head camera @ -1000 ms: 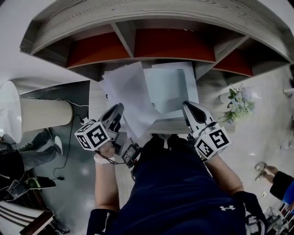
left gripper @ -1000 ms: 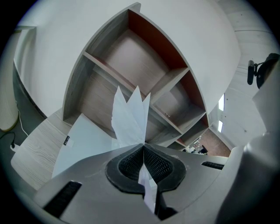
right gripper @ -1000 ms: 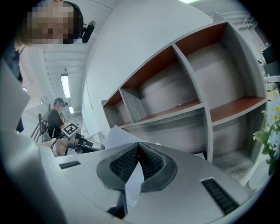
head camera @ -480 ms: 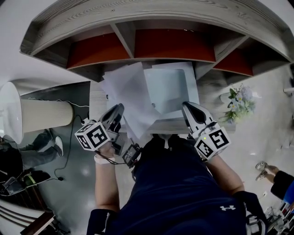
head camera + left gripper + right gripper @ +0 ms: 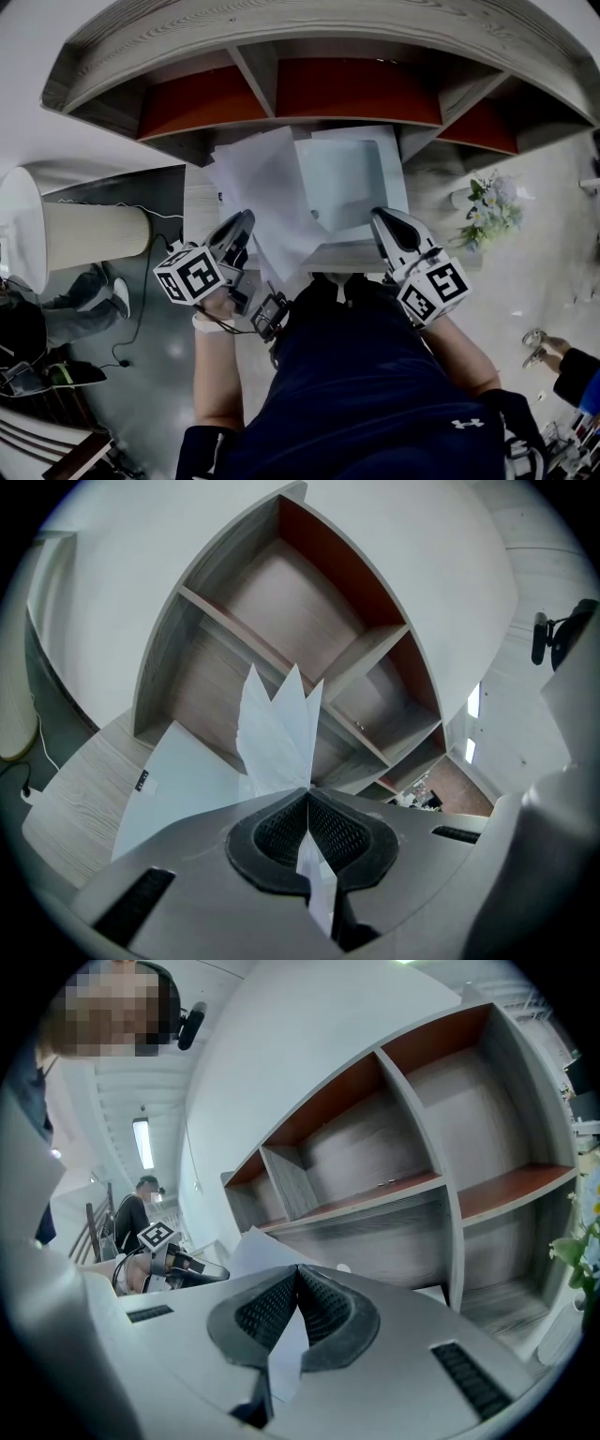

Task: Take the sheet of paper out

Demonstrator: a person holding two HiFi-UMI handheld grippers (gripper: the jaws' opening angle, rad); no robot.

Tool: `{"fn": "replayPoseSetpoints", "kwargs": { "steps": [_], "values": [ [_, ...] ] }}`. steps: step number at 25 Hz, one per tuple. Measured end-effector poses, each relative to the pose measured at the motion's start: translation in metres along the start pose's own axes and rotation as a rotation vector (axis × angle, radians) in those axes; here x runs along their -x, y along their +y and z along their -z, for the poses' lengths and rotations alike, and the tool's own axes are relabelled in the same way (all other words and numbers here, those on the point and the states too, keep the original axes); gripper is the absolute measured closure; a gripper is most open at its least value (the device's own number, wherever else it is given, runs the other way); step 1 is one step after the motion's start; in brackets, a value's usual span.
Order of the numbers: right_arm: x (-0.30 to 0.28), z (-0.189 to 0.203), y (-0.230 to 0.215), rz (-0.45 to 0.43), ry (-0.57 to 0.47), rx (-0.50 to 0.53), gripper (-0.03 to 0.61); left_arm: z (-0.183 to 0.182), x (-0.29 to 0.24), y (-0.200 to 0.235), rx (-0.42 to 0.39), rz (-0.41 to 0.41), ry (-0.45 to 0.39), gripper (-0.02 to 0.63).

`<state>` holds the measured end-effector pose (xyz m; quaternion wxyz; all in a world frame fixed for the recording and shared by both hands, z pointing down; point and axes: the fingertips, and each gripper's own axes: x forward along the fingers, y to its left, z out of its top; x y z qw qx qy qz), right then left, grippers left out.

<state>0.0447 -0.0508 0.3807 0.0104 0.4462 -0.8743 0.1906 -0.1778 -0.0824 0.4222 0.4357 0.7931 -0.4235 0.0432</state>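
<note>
As nothing on the tabletop (image 5: 195, 204) has shifted since a second ago, both tools stay where they were. At the left, the left gripper (image 5: 246, 221) points a little downward, its jaws pressed together on an edge of the sheet of paper (image 5: 267, 183), which rises tilted over the tabletop's left half. At the right, the right gripper (image 5: 379, 218) lies almost level, pinching the pale folder (image 5: 342, 178) near the front edge.

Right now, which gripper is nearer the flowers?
Right. The right gripper, shut on the sleeve, is just left of the flowers; the left gripper, shut on the paper, is farther left.
</note>
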Motion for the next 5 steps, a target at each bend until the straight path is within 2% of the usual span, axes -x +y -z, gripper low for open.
{"fn": "replayPoseSetpoints", "kwargs": {
  "steps": [5],
  "values": [
    [-0.0007,0.0017,-0.0001,0.001,0.002,-0.006,0.565,0.0005,-0.0014,0.0003,-0.002,0.003,0.008,0.600]
  ]
}}
